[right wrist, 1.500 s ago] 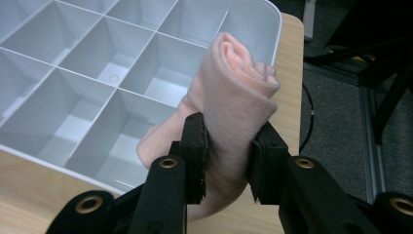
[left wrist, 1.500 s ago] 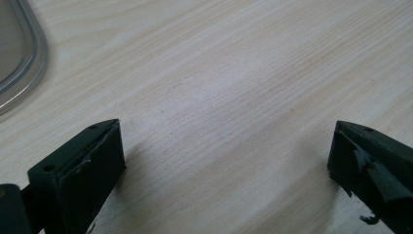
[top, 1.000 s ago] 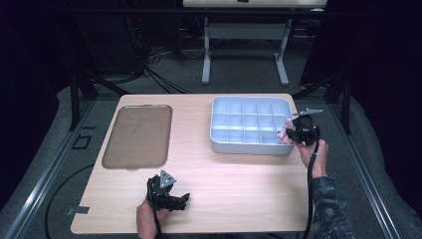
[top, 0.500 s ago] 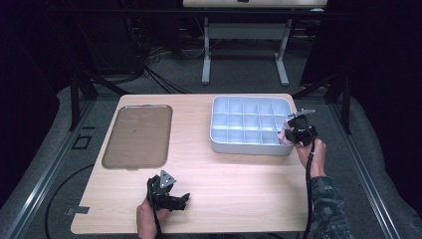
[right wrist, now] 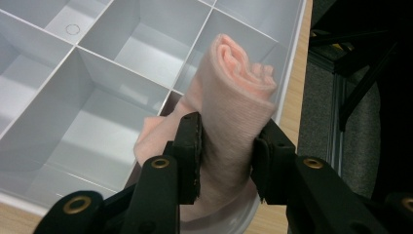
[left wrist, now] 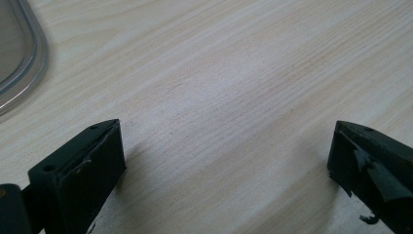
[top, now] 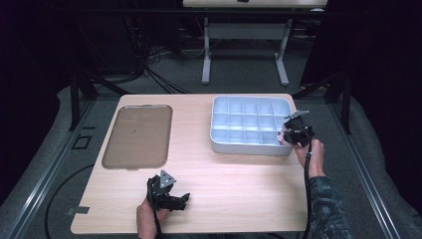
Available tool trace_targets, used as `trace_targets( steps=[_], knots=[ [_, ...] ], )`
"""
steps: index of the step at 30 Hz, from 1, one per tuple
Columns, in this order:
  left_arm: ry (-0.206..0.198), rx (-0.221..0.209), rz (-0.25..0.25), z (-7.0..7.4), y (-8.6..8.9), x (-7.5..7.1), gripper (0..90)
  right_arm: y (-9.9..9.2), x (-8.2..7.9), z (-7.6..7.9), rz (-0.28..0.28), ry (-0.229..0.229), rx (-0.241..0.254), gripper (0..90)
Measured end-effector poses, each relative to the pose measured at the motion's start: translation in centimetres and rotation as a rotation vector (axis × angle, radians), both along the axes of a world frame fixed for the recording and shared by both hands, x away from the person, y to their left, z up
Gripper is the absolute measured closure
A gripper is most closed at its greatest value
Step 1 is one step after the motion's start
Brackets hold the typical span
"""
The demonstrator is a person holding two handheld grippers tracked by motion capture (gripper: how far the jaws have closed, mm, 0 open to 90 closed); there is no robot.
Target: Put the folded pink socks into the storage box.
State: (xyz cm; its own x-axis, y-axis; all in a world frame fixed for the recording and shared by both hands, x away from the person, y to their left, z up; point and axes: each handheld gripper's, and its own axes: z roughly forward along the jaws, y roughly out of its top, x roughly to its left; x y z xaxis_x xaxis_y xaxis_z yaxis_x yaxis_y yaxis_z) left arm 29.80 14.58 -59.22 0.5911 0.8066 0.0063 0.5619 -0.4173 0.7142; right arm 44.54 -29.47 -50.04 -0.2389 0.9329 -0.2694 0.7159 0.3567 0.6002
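My right gripper (right wrist: 226, 131) is shut on a rolled pink cloth (right wrist: 234, 87), its pads pressing the roll from both sides. The roll hangs over the corner compartment of a white divided tray (right wrist: 292, 58), with its lower end down inside that compartment. In the high view the right gripper (top: 294, 132) sits at the near right corner of the divided tray (top: 249, 147). My left gripper (top: 171, 199) rests low near the table's front edge. Its jaws stand wide apart over bare wood, so the left gripper (left wrist: 224, 165) is open and holds nothing.
A flat brownish tray (top: 138, 135) lies on the left half of the table, and its rounded corner (left wrist: 19, 53) shows in the left gripper view. The wooden tabletop (top: 239, 179) runs between the two hands. Past the table's right edge are dark floor and metal frame legs (right wrist: 350, 83).
The right gripper with the cloth has shifted slightly toward the tray's near right corner. The left gripper has stayed where it was.
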Motion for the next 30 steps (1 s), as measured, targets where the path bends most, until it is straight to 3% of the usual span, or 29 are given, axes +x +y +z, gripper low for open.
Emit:
trace_targets(
  steps=[7,18,21,24,30],
  knots=[
    [0.000,-0.001,0.000,0.0,0.0,0.0,0.0,0.5,0.3,-0.6,0.004,0.038,-0.060,65.5],
    [0.000,-0.001,0.000,0.0,0.0,0.0,0.0,0.4,0.7,-1.3,0.014,0.095,-0.060,64.4],
    [0.000,-0.001,0.001,0.0,0.0,0.0,0.0,0.4,0.8,-1.3,0.017,0.104,-0.059,60.0],
    [0.001,-0.003,0.001,0.0,0.0,0.0,0.0,0.4,0.7,-1.1,0.018,0.091,-0.033,53.3],
    [0.000,-0.001,0.000,0.0,0.0,0.0,0.0,-0.1,0.1,-0.1,0.017,0.042,0.014,51.9]
  ],
)
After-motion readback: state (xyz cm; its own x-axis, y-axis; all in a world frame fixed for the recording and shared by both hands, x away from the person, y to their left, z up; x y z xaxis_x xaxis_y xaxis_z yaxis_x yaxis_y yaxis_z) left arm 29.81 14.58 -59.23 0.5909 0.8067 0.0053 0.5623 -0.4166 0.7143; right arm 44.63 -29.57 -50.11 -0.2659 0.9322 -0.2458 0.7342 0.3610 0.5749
